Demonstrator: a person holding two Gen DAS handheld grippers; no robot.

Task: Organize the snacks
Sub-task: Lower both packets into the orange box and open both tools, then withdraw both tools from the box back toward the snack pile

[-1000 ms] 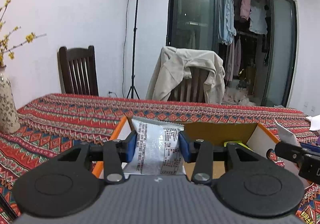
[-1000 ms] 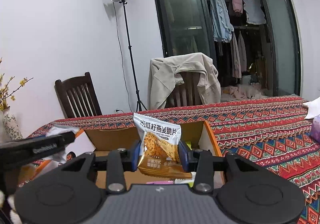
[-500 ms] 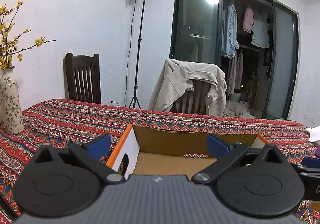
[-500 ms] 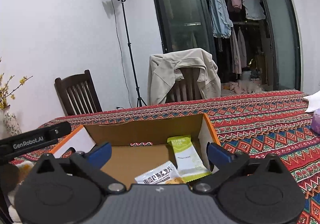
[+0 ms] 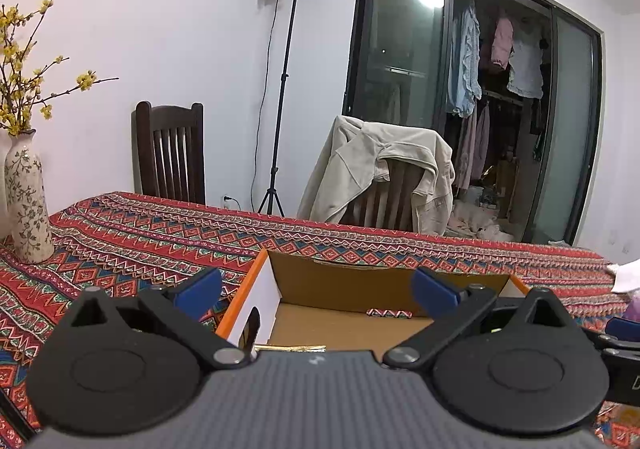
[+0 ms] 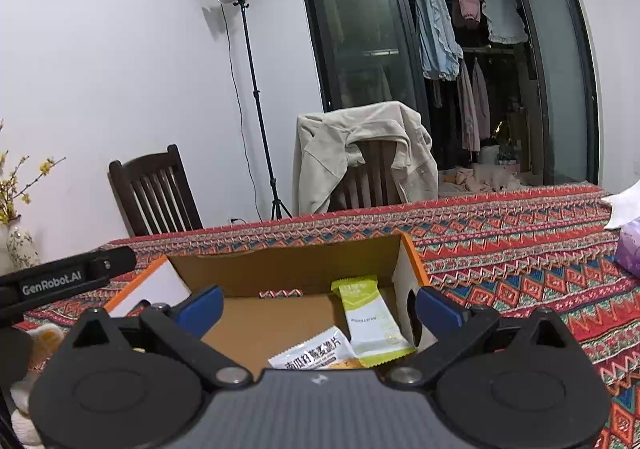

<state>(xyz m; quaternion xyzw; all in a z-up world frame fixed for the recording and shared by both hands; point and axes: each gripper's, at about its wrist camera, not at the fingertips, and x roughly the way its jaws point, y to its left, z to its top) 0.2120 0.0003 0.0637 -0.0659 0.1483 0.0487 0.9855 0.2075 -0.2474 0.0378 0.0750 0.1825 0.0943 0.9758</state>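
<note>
- While both stood over the box, the left gripper and right gripper had just opened wide, empty.
- Two packets lay inside the box.

We see a matt cardboard box, glossy plastic snack packets, a woven patterned tablecloth, dark polished wooden chairs, and a glazed ceramic vase.
</note>
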